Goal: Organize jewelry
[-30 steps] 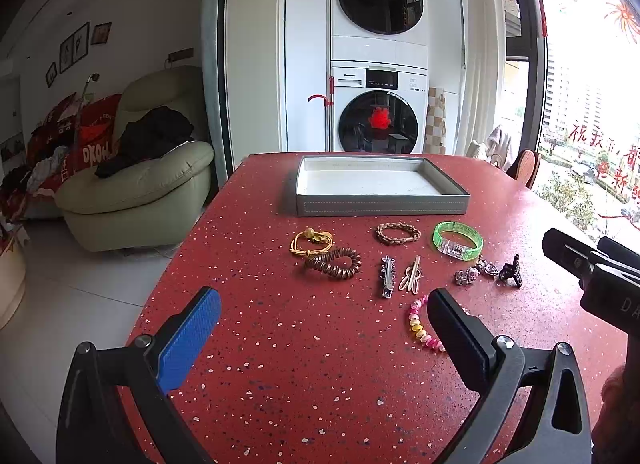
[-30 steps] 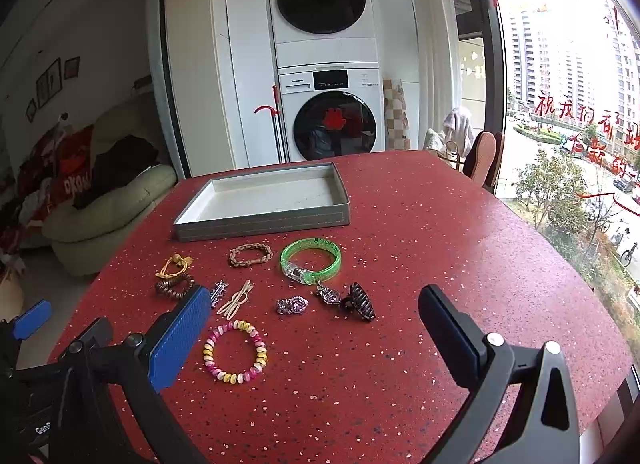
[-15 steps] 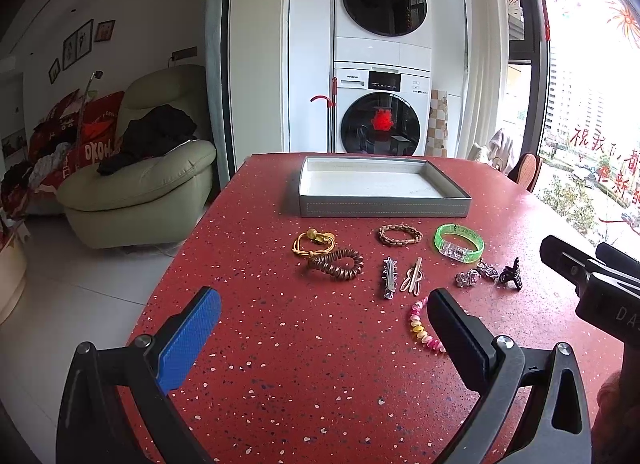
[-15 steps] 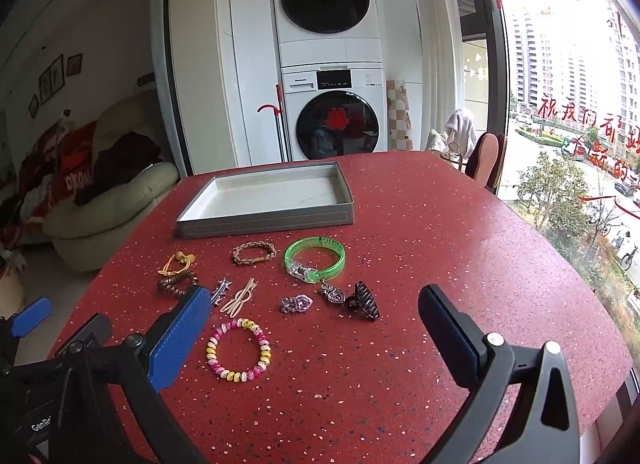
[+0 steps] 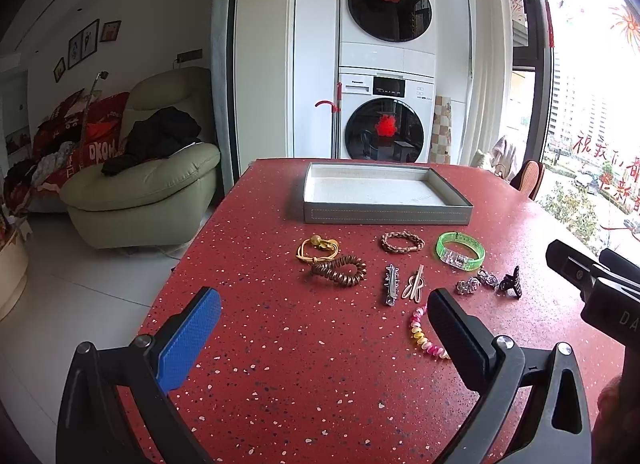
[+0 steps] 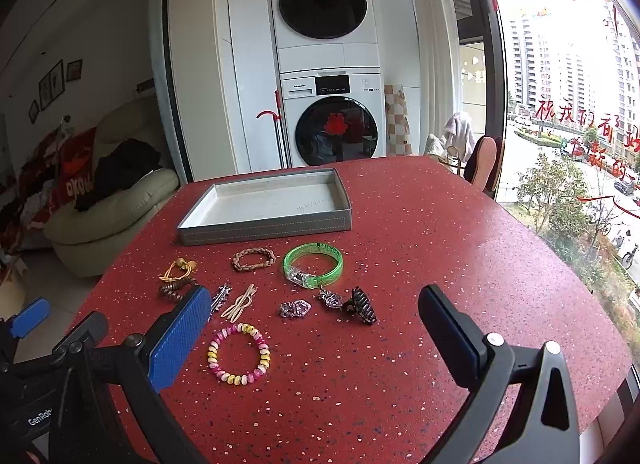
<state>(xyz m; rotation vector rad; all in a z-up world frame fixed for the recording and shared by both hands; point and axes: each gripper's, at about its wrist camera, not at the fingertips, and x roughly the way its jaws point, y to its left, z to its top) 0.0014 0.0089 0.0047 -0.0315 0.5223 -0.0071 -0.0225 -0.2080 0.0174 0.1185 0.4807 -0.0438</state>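
Observation:
A grey tray [image 5: 386, 214] [image 6: 264, 224] with a white inside stands empty at the far middle of the red speckled table. In front of it lie a green bangle [image 5: 460, 250] [image 6: 313, 265], a braided bracelet [image 5: 402, 241] [image 6: 254, 259], a gold hair tie [image 5: 318, 249], a brown coil tie [image 5: 340, 270], hair clips [image 5: 391, 284] [image 6: 239, 302], a black claw clip [image 6: 360, 305] and a pink-yellow bead bracelet [image 6: 239, 353]. My left gripper [image 5: 324, 312] is open above the near table. My right gripper [image 6: 316, 316] is open, short of the bead bracelet.
The red table [image 6: 440, 248] ends at a window side on the right, with a chair [image 6: 482, 162] beyond. A green sofa [image 5: 136, 188] stands left of the table. Stacked washing machines [image 5: 386, 64] stand behind.
Both grippers have drifted slightly; the jewelry sits a little nearer and lower in the right wrist view. Nothing has been picked up.

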